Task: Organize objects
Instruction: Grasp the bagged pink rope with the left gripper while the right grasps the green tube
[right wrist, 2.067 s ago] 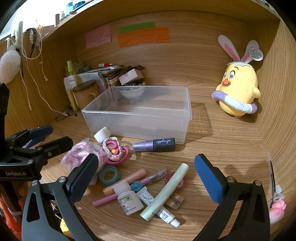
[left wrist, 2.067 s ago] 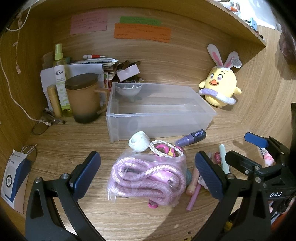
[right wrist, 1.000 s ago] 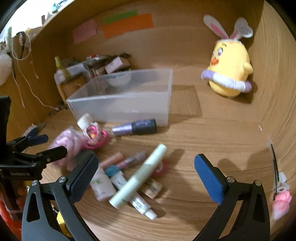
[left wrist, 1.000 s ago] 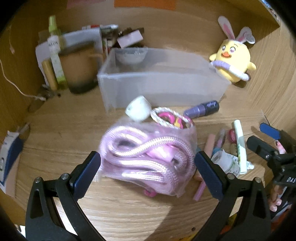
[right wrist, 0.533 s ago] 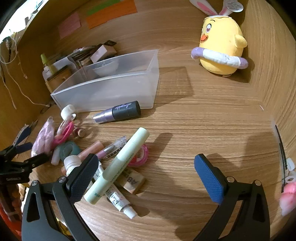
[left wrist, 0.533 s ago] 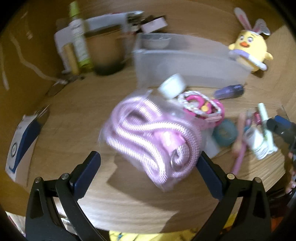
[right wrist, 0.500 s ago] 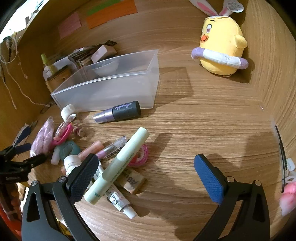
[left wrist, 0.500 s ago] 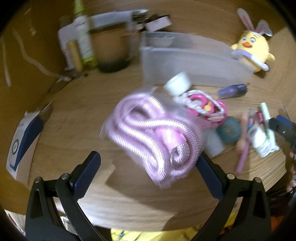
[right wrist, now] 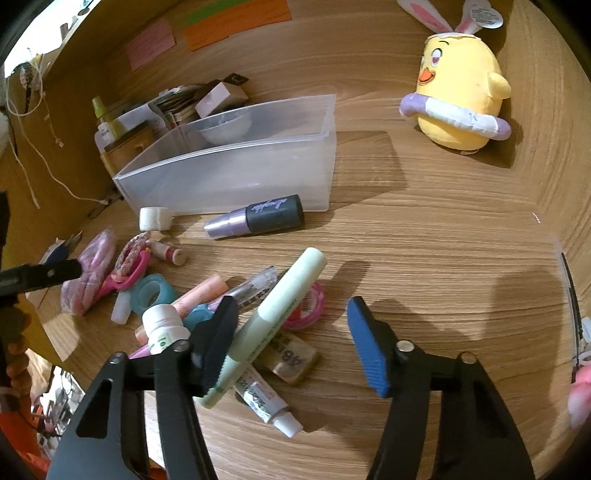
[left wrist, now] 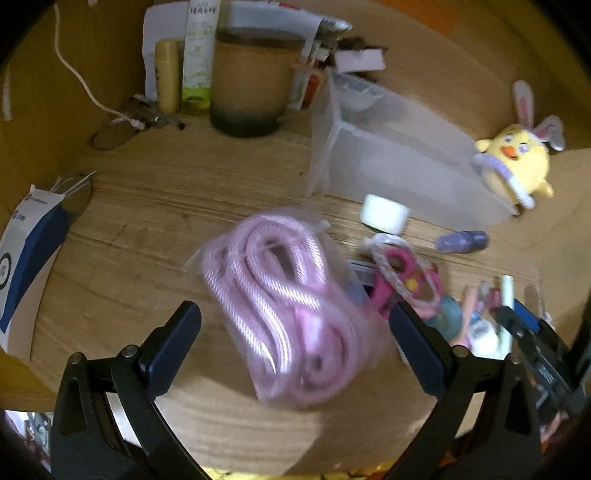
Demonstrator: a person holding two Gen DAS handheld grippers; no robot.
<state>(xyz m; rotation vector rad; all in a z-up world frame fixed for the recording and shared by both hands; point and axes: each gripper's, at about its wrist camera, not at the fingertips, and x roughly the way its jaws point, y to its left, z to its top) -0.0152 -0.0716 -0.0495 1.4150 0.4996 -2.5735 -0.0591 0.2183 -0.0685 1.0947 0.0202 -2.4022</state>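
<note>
Little here can be read. The purple tube (right wrist: 256, 218), lying just in front of the clear bin (right wrist: 236, 166), carries a slanted script word on its dark cap, too small to spell out. Nearer than that tube, a tan block (right wrist: 291, 360) under the pale green pen (right wrist: 275, 314) shows large characters that look like "48", seen upside down. The white bottle (right wrist: 164, 330) and the small white tube (right wrist: 264, 400) beside the block bear green print, unreadable. The sticky notes (right wrist: 231, 20) on the back wall, behind the bin, are blurred.
</note>
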